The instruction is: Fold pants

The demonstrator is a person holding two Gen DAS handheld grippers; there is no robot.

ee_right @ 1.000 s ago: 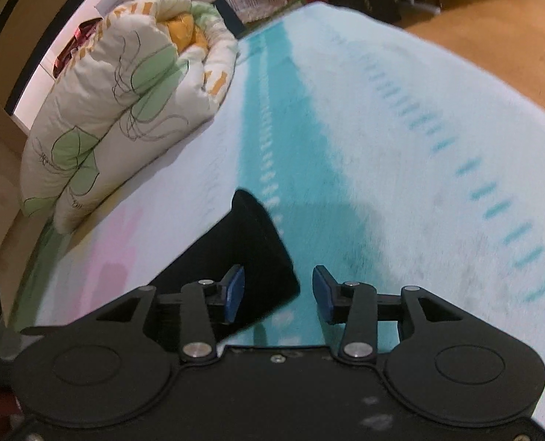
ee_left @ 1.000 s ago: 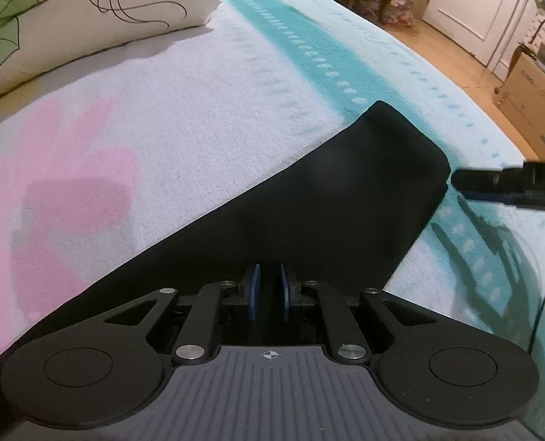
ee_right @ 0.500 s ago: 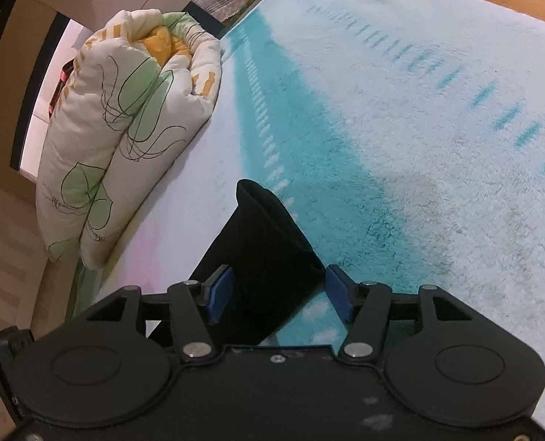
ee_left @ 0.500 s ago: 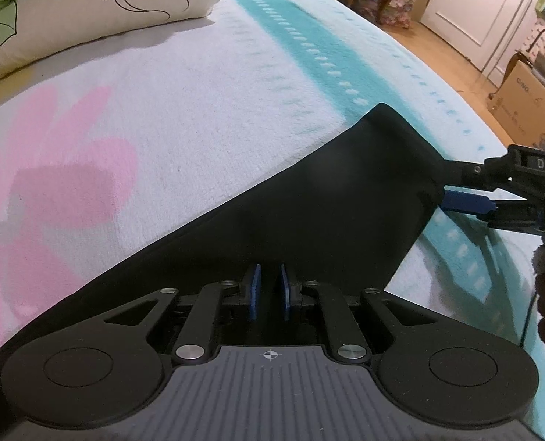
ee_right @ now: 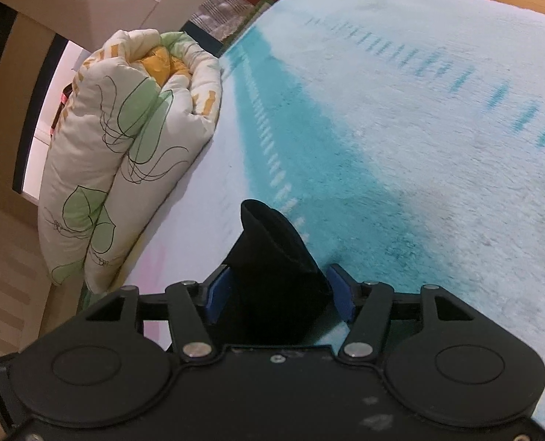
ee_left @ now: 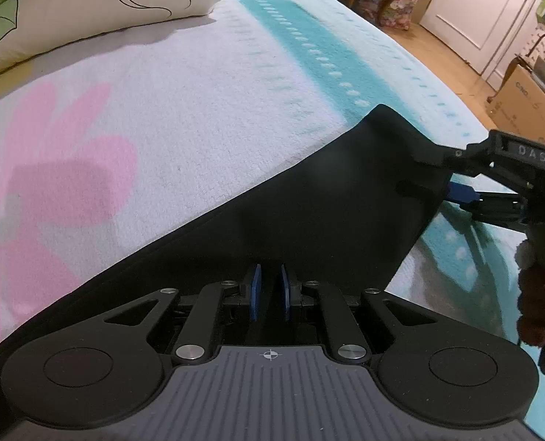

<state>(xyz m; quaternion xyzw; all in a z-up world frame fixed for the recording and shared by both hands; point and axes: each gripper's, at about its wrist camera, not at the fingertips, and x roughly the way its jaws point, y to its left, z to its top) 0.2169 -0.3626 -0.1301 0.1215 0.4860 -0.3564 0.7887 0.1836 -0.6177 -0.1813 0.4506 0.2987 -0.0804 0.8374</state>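
The soft, limp pants are pinched by the left hand-held gripper; the right hand-held gripper, closing, straddles their corner unpressed.

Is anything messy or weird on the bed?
Nothing stands out. The black pants lie smooth on the blanket, the left claw pinching one edge. The right claw is closing around the far corner.
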